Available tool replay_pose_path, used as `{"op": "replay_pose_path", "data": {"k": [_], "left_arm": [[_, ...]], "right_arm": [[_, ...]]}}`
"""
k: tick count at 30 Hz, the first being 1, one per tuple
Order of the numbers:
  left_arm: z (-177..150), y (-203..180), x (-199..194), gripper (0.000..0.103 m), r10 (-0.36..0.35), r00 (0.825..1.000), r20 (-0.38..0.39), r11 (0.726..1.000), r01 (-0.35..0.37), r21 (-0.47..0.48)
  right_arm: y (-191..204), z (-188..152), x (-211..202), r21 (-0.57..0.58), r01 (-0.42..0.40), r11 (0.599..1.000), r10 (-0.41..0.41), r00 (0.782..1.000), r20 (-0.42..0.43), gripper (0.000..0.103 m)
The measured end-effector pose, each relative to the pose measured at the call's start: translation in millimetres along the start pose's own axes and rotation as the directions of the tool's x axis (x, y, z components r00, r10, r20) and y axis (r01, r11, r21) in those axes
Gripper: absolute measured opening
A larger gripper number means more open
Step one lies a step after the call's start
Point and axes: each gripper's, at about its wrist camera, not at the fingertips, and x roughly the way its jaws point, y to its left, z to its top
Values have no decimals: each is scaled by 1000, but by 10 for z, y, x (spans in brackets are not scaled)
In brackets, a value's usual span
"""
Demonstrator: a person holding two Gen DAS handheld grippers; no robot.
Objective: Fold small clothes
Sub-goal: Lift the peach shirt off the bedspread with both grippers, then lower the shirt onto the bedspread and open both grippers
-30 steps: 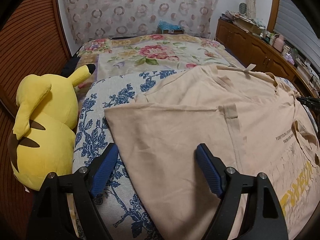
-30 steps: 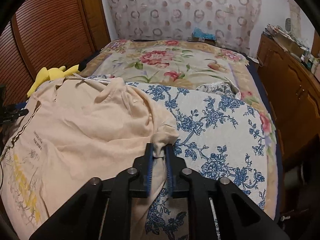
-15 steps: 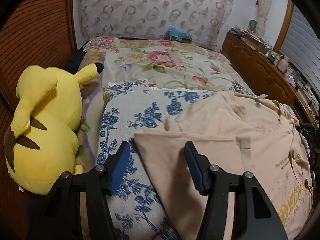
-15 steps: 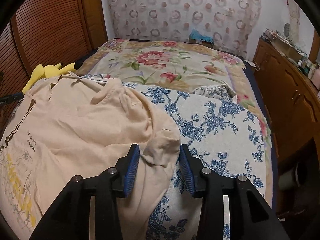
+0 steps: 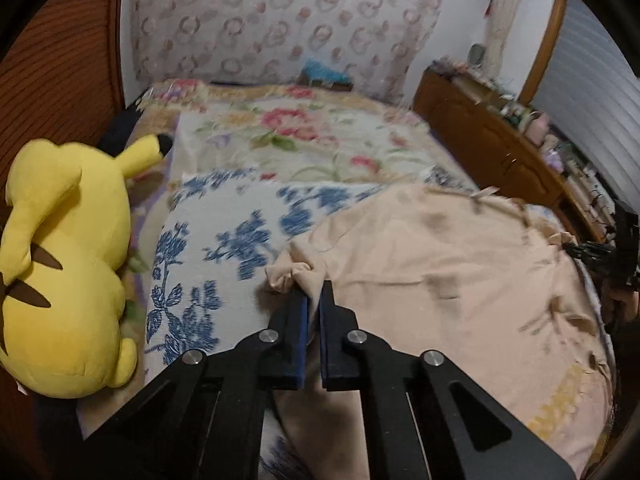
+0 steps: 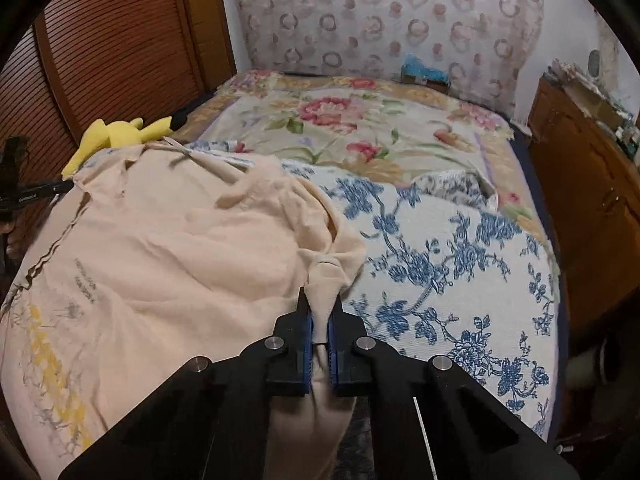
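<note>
With both grippers clamped on opposite side edges, the left gripper (image 5: 314,294) and right gripper (image 6: 320,304) hold the peach cotton T-shirt (image 6: 168,248) over the blue-floral bedspread (image 6: 440,264), apparently for folding.

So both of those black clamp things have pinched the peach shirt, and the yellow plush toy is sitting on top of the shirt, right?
Not quite. The yellow plush toy lies beside the peach shirt, on the bed's edge, apart from the cloth, as the left wrist view shows. The rest holds: the left gripper and right gripper are both pinched on the shirt.
</note>
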Motion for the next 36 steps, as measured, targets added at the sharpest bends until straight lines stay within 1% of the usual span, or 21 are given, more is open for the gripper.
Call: {"op": "replay_pose_path", "data": {"k": [2,4,6,8,10,14,17,20,24,26,27,29,33,36], "left_arm": [[-10,-122,-168,5,-26,999,35,1000,25,15],[-31,-259,-372,5,-36,996,76,999,33,38],[-80,-402,-611,5,-63,991,119,997,57,57],[-106,-489,-759,5,-73,988,139,995,64,72],[-206,-613,-939,5,-93,983,160,991,76,110],[-401,-707,-1134,5,-109,980,168,987,86,138],[-632,-727,-1310,5,-124,975,186,987,102,123],[-901,-712,-1531,5,-141,966,217,988,123,93],[-1167,-695,-1754,5,-133,959,251,991,122,60],[-1258,-691,-1821,5,-130,959,253,991,120,55],[-1317,-709,-1868,5,-120,960,255,992,106,68],[-1401,-728,-1936,5,-111,960,256,993,94,78],[-1553,-655,-2097,5,-105,961,255,994,94,55],[-1681,-610,-2165,5,-94,964,249,995,89,34]], "right_arm": [[61,-3,-173,2,-7,1000,7,999,49,5],[128,-19,-386,-1,-11,1000,11,995,99,5],[202,-50,-632,-11,-14,1000,16,988,152,5],[272,-102,-890,-18,-19,1000,23,980,199,5],[338,-207,-1146,-23,-33,999,37,971,237,5],[461,-495,-1486,-43,-33,999,43,962,270,5],[512,-767,-1675,-32,-42,999,49,957,284,5],[533,-1072,-1806,-15,-64,998,66,957,283,5],[540,-1470,-2009,-2,-76,997,73,959,272,5],[547,-1598,-2151,7,-82,997,77,961,266,5],[562,-1624,-2220,6,-85,996,81,962,261,5],[594,-1728,-2358,0,-73,997,71,964,256,5],[635,-1915,-2667,10,-75,997,70,968,241,5],[633,-2016,-2784,9,-66,998,62,974,217,5]]}}
